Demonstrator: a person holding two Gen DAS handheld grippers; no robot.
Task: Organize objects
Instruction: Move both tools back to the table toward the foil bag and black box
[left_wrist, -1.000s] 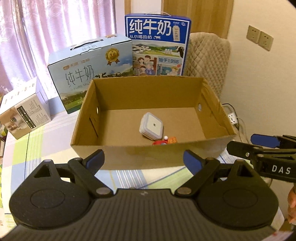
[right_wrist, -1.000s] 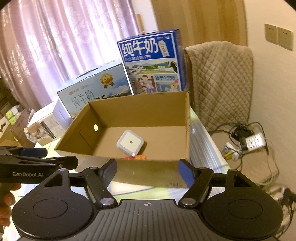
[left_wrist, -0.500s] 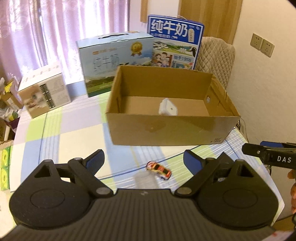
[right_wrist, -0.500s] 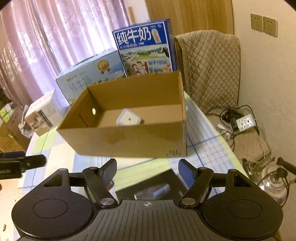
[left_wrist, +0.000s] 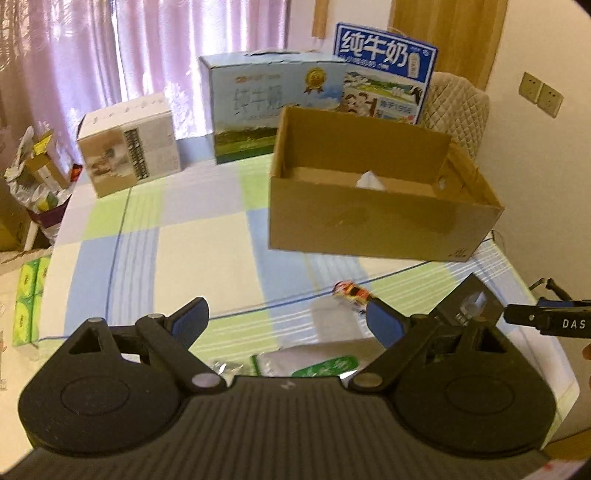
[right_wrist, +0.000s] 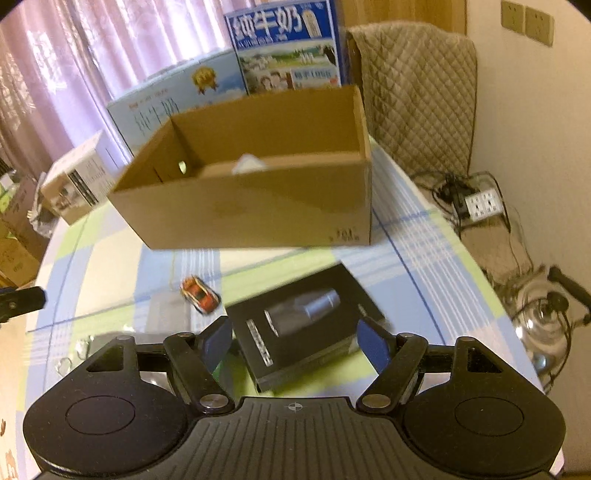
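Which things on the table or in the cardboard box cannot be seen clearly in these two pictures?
- White object in the cardboard box: the front wall hides most of it in both views.
- Green-labelled packet, left wrist view: the left claw body covers its lower part.
- Black box, right wrist view: motion blur makes its print unreadable.
- Toy car: small and blurred, details unclear.

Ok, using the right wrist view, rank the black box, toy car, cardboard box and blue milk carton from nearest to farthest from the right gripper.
1. Black box: lies between the open fingers of the right gripper.
2. Toy car: ahead, to the left.
3. Cardboard box: mid-table.
4. Blue milk carton: behind the cardboard box.
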